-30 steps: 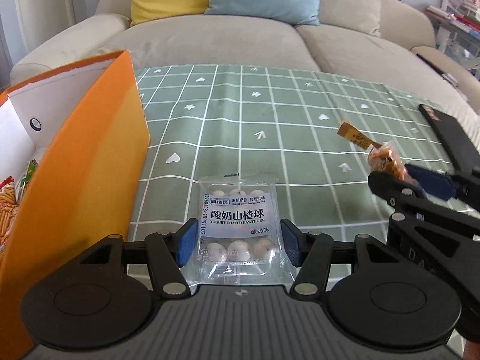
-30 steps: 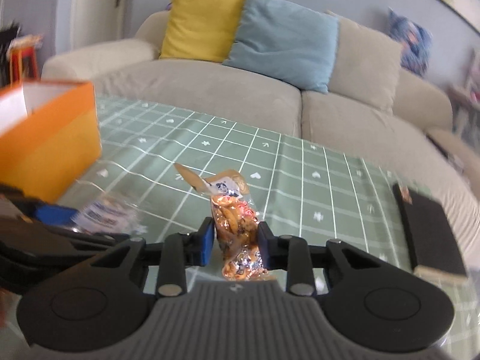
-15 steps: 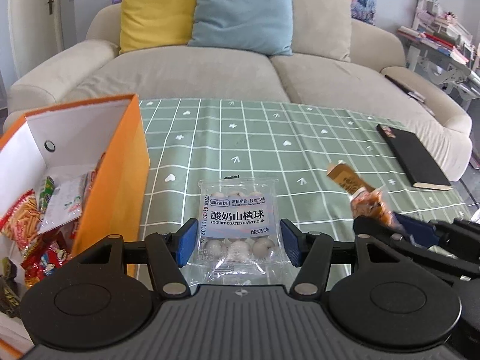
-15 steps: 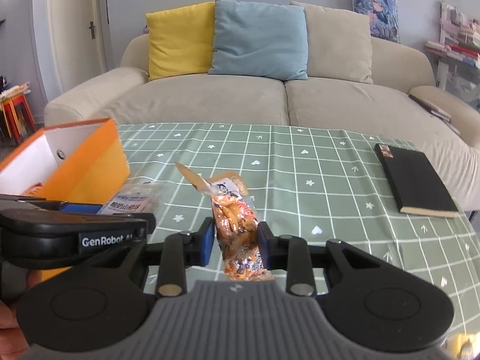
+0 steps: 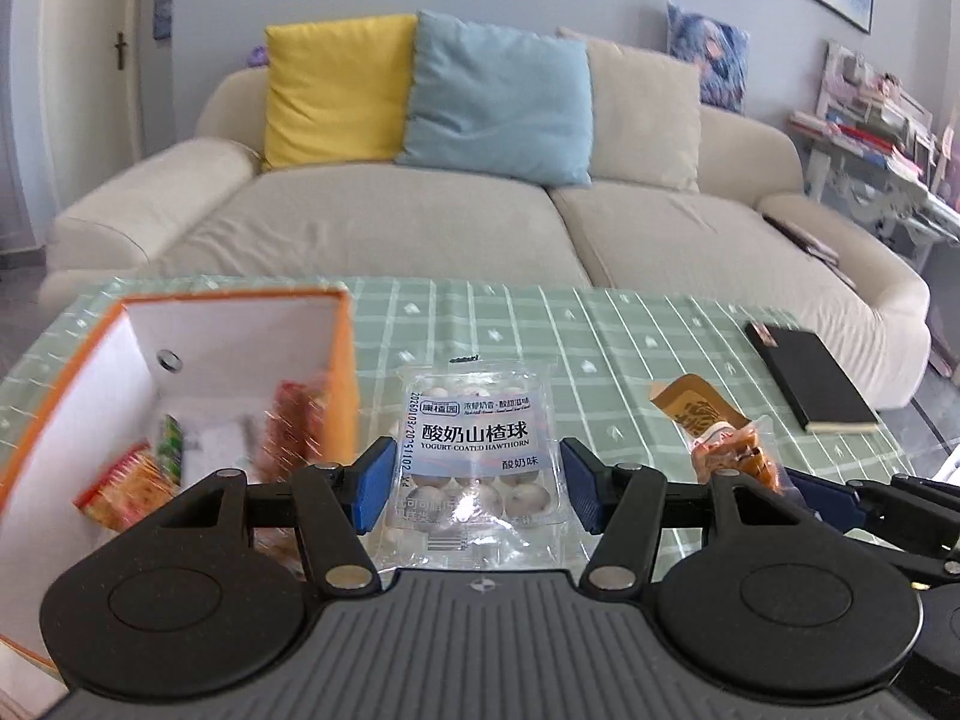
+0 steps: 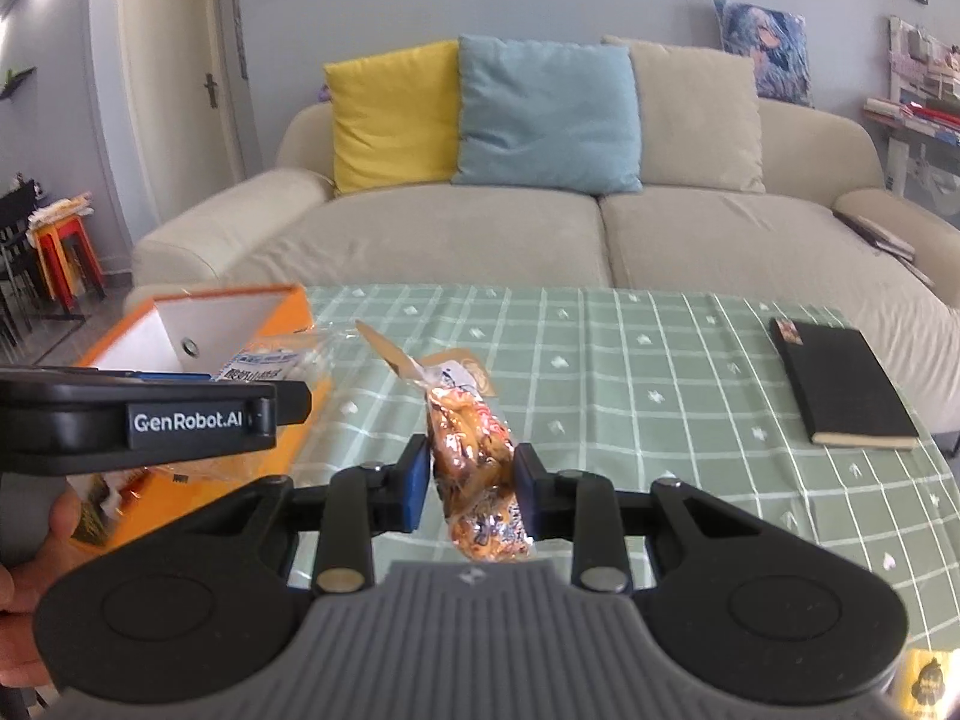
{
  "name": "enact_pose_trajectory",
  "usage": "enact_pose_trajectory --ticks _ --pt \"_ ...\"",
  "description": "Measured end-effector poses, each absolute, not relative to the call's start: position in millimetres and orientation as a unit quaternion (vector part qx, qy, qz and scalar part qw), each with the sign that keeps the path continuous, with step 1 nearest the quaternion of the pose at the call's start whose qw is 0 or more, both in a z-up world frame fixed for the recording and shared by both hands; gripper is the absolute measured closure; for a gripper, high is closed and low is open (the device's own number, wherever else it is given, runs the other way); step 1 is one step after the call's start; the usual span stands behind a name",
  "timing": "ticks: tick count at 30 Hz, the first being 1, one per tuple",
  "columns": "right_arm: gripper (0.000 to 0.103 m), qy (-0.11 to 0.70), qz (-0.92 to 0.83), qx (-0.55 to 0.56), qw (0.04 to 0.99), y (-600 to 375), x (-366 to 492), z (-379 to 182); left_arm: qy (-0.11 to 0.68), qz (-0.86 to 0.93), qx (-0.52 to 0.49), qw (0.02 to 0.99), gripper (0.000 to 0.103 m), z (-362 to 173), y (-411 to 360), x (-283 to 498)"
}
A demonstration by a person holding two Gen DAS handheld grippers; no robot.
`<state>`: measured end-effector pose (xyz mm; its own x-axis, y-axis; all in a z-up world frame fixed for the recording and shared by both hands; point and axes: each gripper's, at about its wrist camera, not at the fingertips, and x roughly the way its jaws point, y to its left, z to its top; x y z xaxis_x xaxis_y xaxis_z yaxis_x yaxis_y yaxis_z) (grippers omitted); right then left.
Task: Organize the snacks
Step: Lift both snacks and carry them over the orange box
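Left hand-held gripper [image 5: 474, 489] clamping clear yogurt-hawthorn packet [image 5: 477, 456] beside open orange cardboard box [image 5: 345, 360]; right hand-held gripper [image 6: 471, 489] pinching crinkled orange snack pouch [image 6: 474, 456] above green checked surface [image 6: 660, 396].

Bright, even daylight; fisheye bending at edges; orange box [image 5: 180, 396] motion-blurred at left, contents perhaps unreadable; dark corners.

The clear plastic snack packet with a pale blue label [image 5: 477, 450] reads "酸奶山楂球", "YOGURT-COATED HAWTHORN" and "酸奶味", with a date code running up its left edge. The black body of the left gripper [image 6: 180, 420] carries a label reading "GenRobot.AI"
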<state>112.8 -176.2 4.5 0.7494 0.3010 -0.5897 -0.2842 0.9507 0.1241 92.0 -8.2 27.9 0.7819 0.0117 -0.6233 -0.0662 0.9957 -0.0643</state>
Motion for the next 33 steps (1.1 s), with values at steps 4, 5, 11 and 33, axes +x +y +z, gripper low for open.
enact_pose_trajectory --ticks 4,5,11,33 --pt "0.076 0.299 0.174 0.016 0.938 -160.9 116.3 22.0 0.316 0.031 -0.056 0.947 0.036 41.3 14.9 89.2" --pt "0.076 0.296 0.178 0.019 0.938 -156.7 118.1 25.6 0.313 0.034 -0.061 0.947 0.036 44.2 21.3 89.6" --pt "0.077 0.283 0.218 0.030 0.933 -121.1 137.0 46.4 0.294 0.059 -0.054 0.953 0.036 55.0 52.9 97.6" --pt "0.079 0.335 0.310 -0.043 0.889 32.7 229.4 27.6 0.377 0.106 -0.016 0.920 0.036 7.1 169.9 171.4"
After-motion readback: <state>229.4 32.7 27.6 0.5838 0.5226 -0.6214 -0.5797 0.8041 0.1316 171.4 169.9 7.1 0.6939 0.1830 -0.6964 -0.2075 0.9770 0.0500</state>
